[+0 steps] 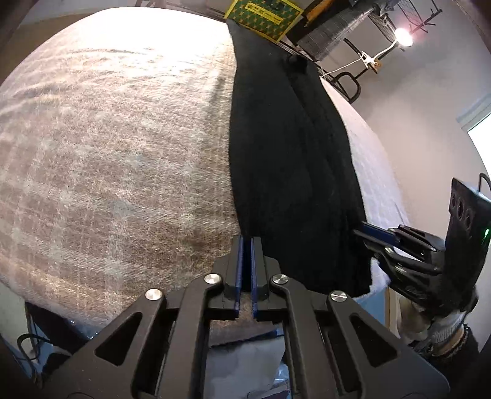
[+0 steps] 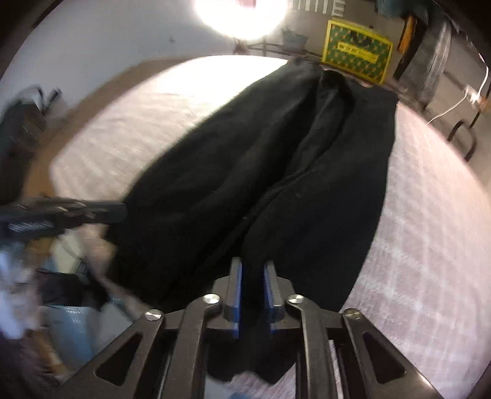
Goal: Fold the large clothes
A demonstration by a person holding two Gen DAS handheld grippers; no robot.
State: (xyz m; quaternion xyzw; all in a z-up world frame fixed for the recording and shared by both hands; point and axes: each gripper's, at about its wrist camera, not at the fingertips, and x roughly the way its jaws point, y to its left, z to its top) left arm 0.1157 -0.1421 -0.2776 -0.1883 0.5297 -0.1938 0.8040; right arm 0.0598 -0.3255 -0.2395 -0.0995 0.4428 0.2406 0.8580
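Observation:
A long black garment lies lengthwise on a plaid brown-and-white blanket, with a fold line down its middle. My left gripper is shut, its blue pads pinching the garment's near left corner. In the right wrist view that gripper meets the cloth's left edge. My right gripper has a thick fold of the black garment filling the space between its pads, near the hem. From the left wrist view the right gripper bites into the garment's right edge, held by a gloved hand.
A yellow-and-green box stands beyond the far end of the blanket. A bare bulb and a metal rack are at the back right. Blurred clutter lies below the near edge.

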